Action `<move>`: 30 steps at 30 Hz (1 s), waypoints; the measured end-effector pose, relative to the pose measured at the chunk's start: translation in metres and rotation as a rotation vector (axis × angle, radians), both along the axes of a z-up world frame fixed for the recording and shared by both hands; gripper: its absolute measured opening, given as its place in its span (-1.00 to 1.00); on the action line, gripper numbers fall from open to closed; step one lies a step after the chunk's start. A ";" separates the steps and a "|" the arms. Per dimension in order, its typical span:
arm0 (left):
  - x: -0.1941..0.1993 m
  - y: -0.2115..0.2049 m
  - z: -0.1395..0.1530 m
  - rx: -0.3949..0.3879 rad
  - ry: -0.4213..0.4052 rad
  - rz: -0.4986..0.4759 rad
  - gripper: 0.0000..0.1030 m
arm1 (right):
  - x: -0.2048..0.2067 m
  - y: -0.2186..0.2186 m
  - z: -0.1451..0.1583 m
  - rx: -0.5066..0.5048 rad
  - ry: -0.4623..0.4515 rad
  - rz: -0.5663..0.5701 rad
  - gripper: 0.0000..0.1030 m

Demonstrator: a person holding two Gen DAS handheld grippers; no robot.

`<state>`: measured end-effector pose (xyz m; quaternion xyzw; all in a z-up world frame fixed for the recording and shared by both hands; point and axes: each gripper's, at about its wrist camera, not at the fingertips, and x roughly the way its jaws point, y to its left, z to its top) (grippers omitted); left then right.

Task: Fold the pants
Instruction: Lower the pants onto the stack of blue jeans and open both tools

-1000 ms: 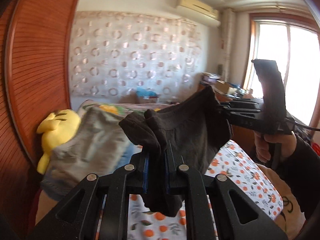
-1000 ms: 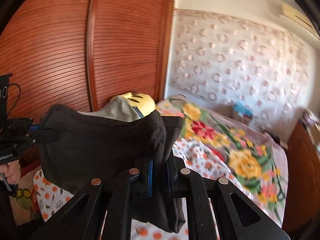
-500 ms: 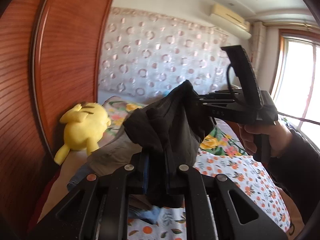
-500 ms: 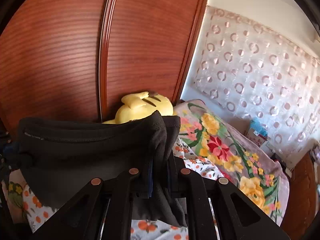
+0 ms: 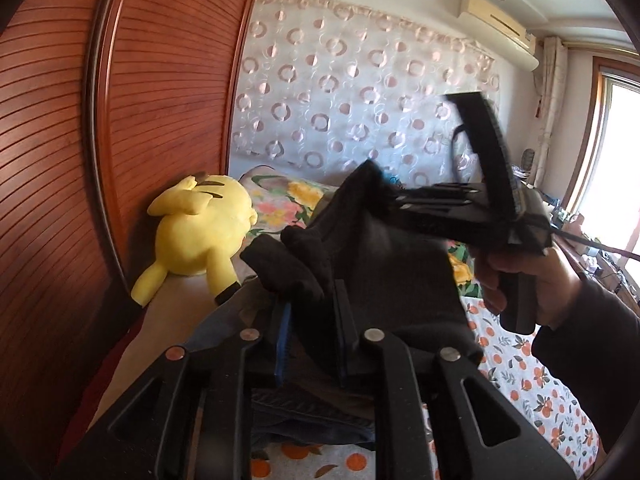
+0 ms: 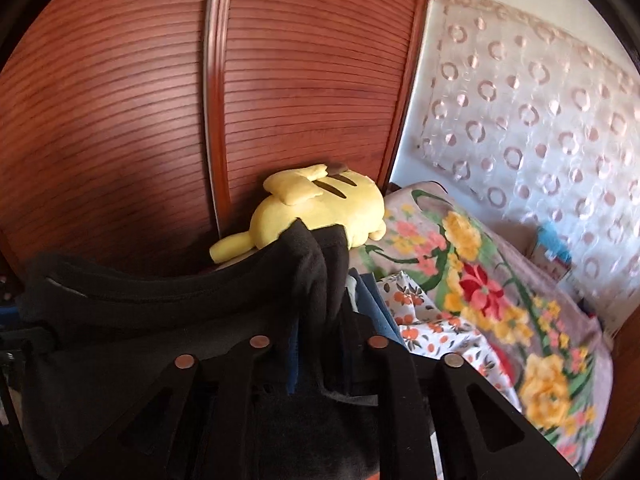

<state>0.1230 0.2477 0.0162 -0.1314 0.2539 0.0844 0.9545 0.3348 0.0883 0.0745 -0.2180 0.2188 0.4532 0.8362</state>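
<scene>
Presently, the dark pants are held in the air above the bed, bunched and stretched between the two grippers. In the left wrist view, a red-brown slatted wardrobe door stands at the left, with a yellow plush toy lying against its foot. The left gripper is clamped on a thick fold of the pants; cloth fills the gap between its blue-lined fingers. From there the fabric runs up and to the right to the right gripper, whose fingers are closed on a pinched corner of the cloth, the person's right hand on its handle. The long axis of the held span thus runs from gripper to gripper, rising toward the right in this view.

In the right wrist view, the pants extend leftward in a roughly level band from the right gripper, which is shut on a doubled edge. The plush toy lies just behind, and a floral blanket covers the bed to the right. A folded stack of blue and grey clothing lies beneath the pants. No legible writing or label is visible.
</scene>
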 end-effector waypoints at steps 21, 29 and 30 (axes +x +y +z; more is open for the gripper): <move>0.003 -0.030 0.008 0.089 -0.008 -0.135 -0.10 | -0.044 -0.042 -0.016 0.106 0.037 -0.021 -0.32; 0.006 -0.028 -0.014 0.100 0.065 -0.132 -0.10 | -0.010 -0.031 -0.040 0.097 0.108 -0.073 -0.32; 0.006 -0.029 -0.017 0.109 0.070 -0.134 -0.10 | -0.009 -0.031 -0.043 0.099 0.118 -0.074 -0.32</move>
